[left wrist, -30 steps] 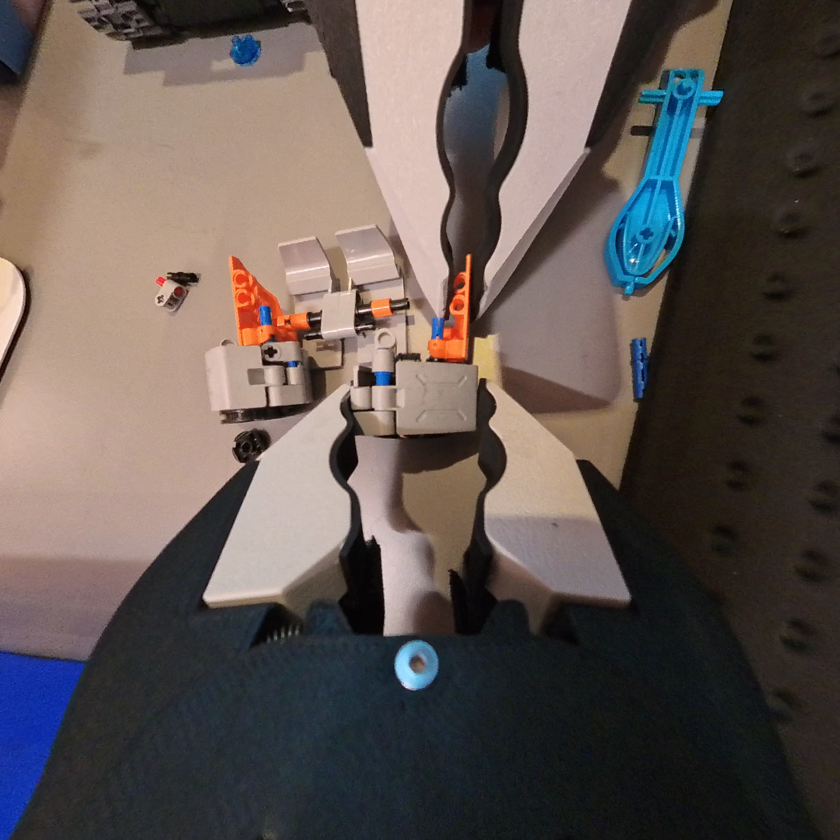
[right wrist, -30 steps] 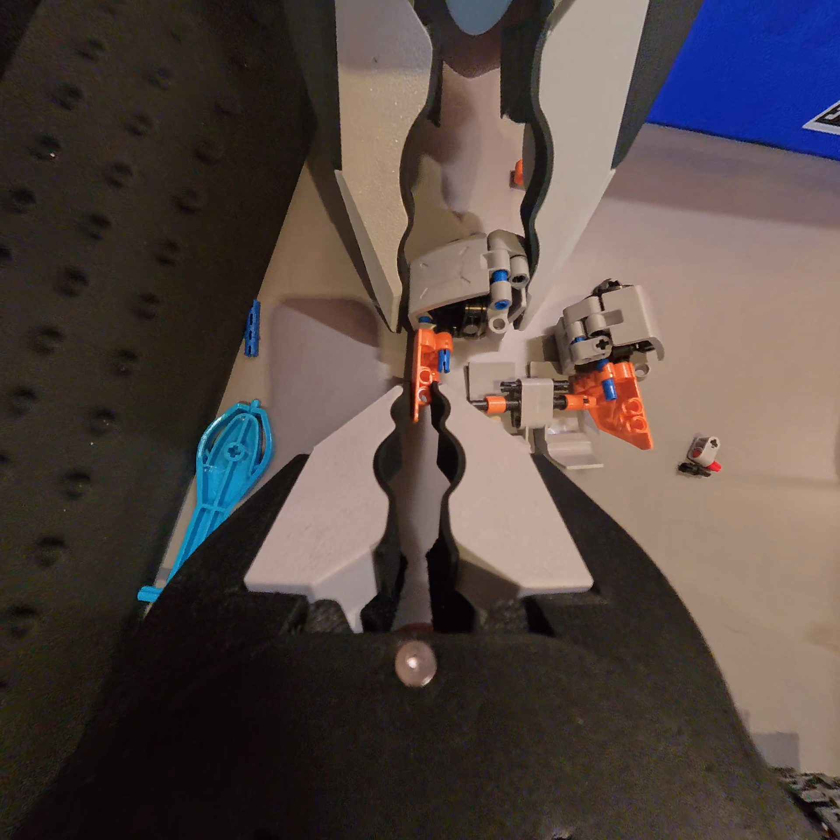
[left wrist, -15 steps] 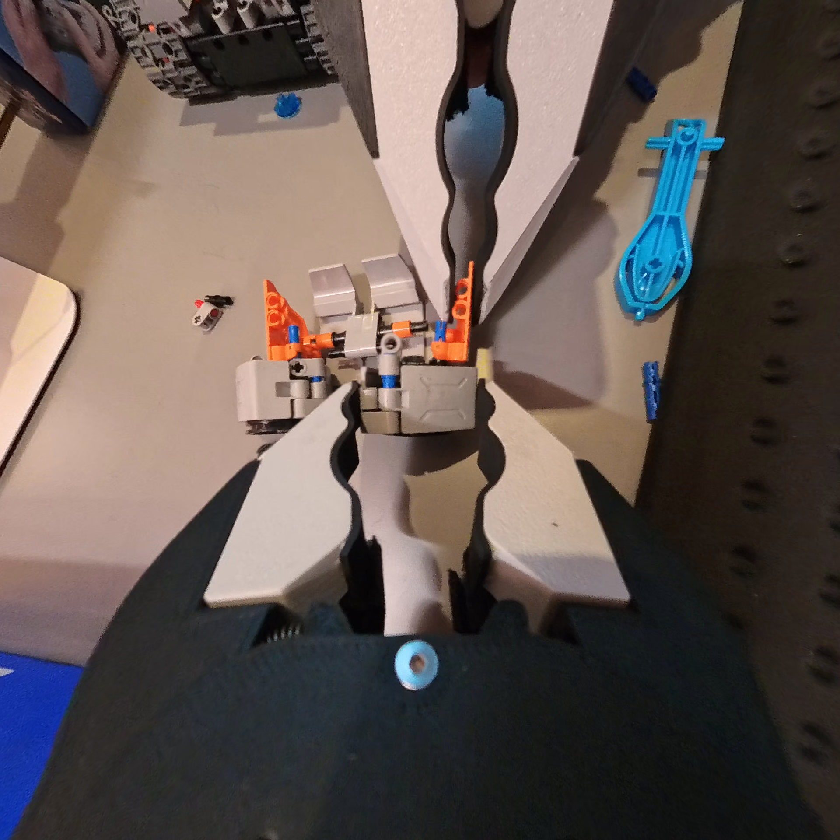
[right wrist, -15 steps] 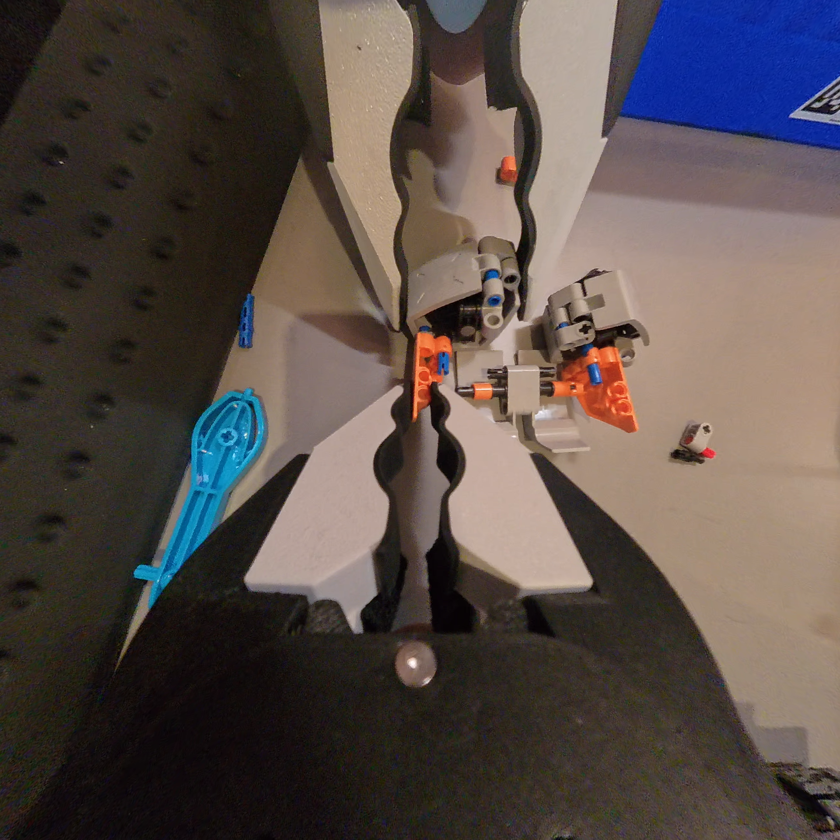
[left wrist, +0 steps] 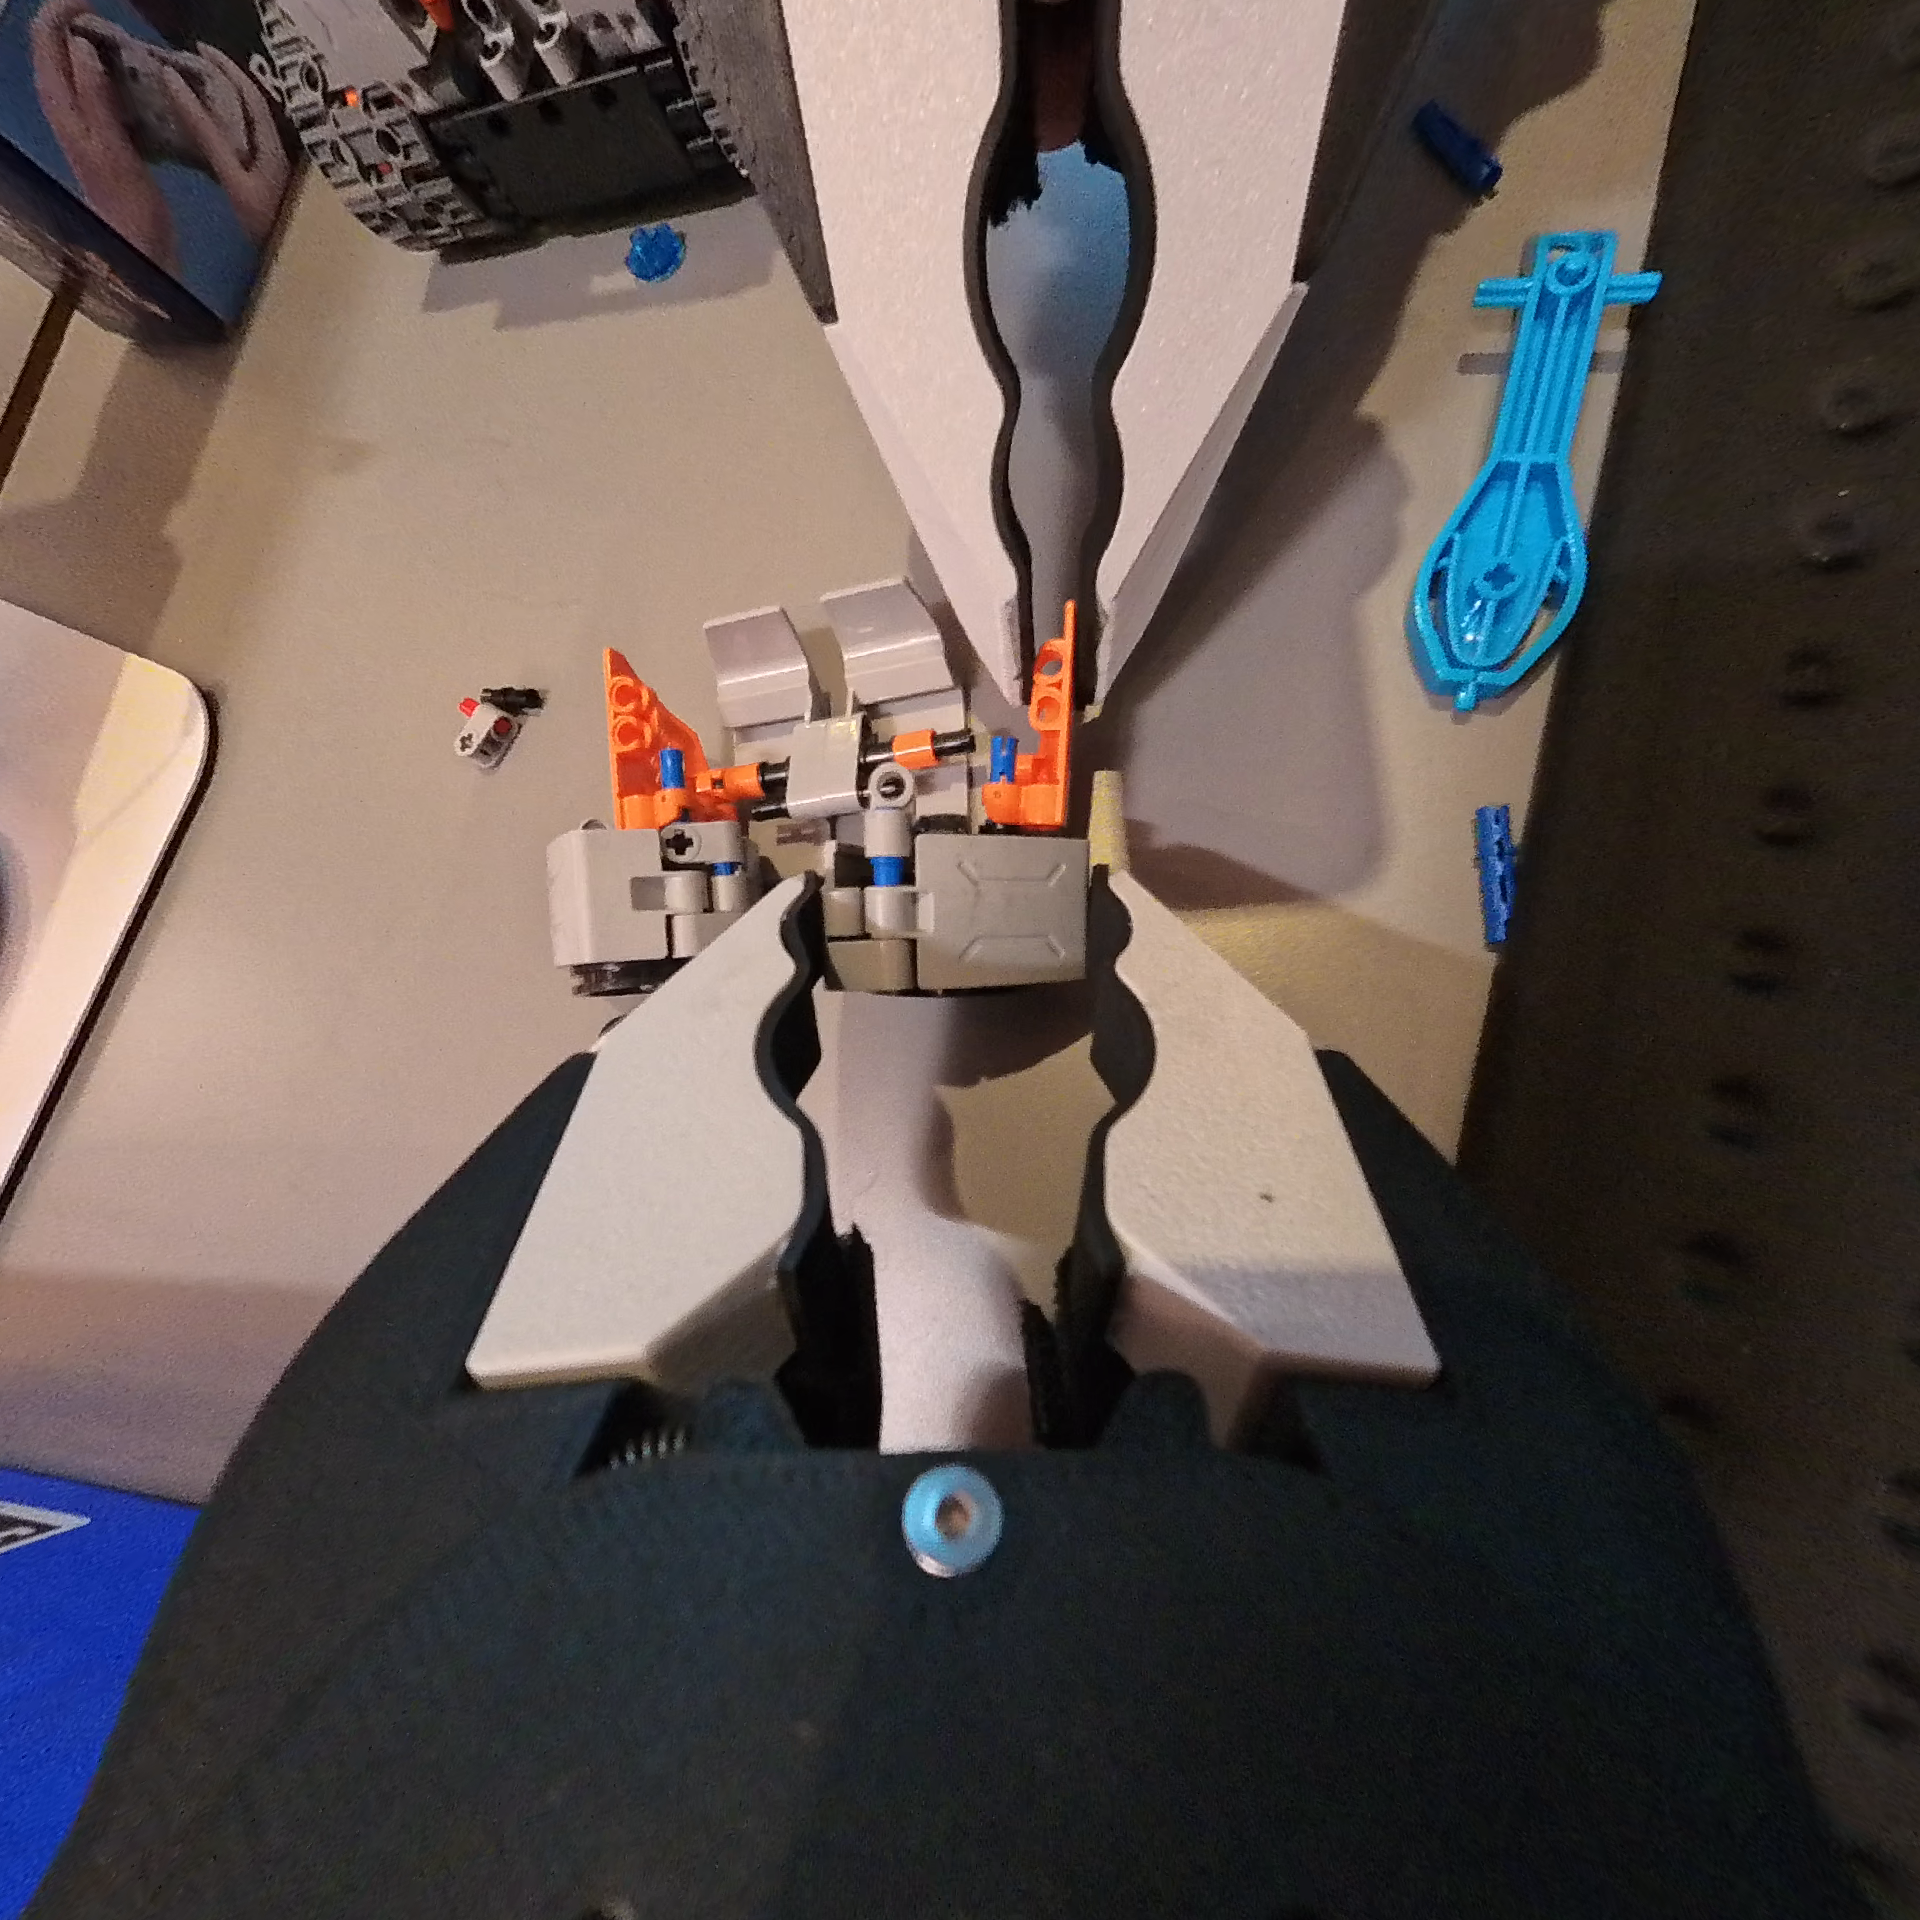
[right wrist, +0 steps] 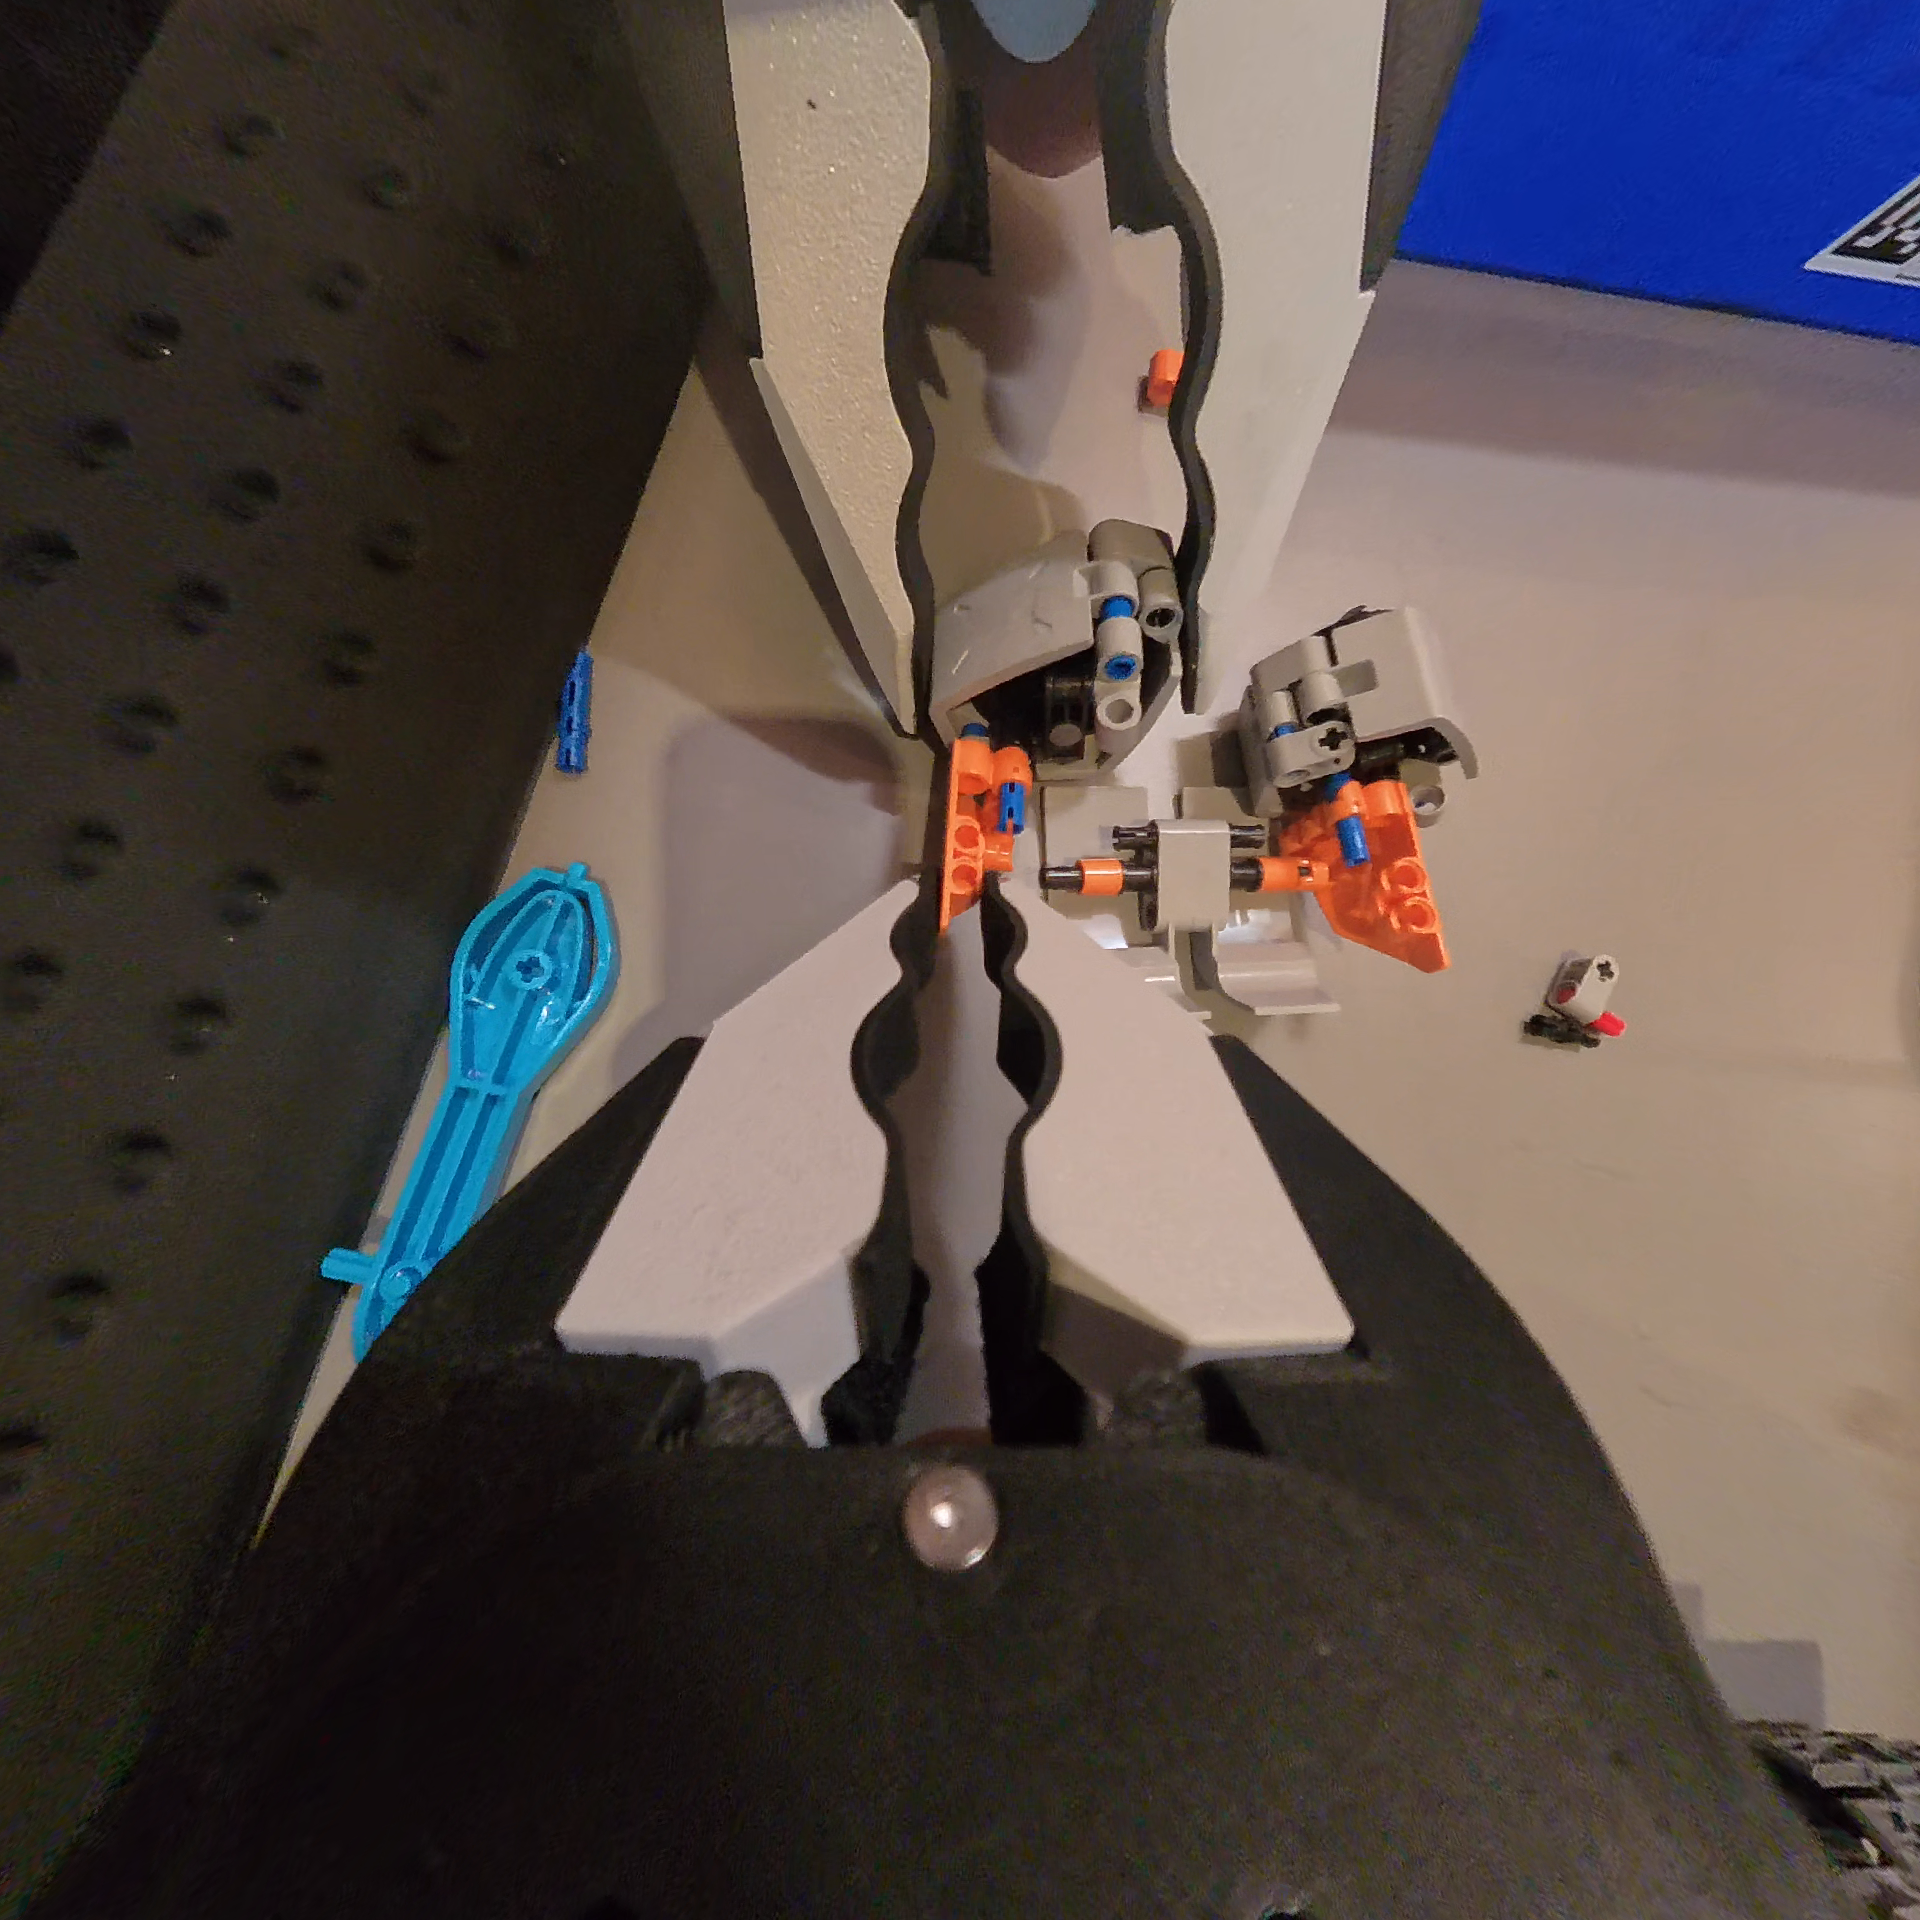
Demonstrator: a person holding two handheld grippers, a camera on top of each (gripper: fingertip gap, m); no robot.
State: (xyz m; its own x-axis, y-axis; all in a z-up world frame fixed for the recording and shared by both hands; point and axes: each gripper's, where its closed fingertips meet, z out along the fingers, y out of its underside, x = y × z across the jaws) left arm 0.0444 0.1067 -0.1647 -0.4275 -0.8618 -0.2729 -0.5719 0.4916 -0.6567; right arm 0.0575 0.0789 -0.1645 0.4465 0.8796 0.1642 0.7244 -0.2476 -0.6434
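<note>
My left gripper (left wrist: pixel 951 904) is shut on a grey block (left wrist: pixel 997 914) with blue pins. It also shows at the top of the right wrist view (right wrist: pixel 1049 707), holding that block (right wrist: pixel 1018 634). My right gripper (right wrist: pixel 956 899) is shut on a thin orange piece (right wrist: pixel 971 821), which joins the block's lower edge. In the left wrist view this gripper (left wrist: pixel 1049 665) comes in from the top, pinching the orange piece (left wrist: pixel 1044 727). Beside them on the table lies an assembly: a black axle through a grey connector (left wrist: pixel 826 769), an orange triangular panel (left wrist: pixel 639 738) and a second grey block (left wrist: pixel 613 904).
A black perforated board (left wrist: pixel 1766 935) borders one side. Next to it lie a long turquoise piece (left wrist: pixel 1496 540) and a small blue pin (left wrist: pixel 1493 873). A small grey and red part (left wrist: pixel 488 727), a blue round piece (left wrist: pixel 655 252) and a tracked model (left wrist: pixel 520 125) are farther off. A white board (left wrist: pixel 83 883) lies left. My two grippers' fingertips are within a few centimetres of each other.
Both grippers keep their grip and have shifted a little together; the tracked model has come into the left wrist view. The held parts sit slightly nearer the axle end.
</note>
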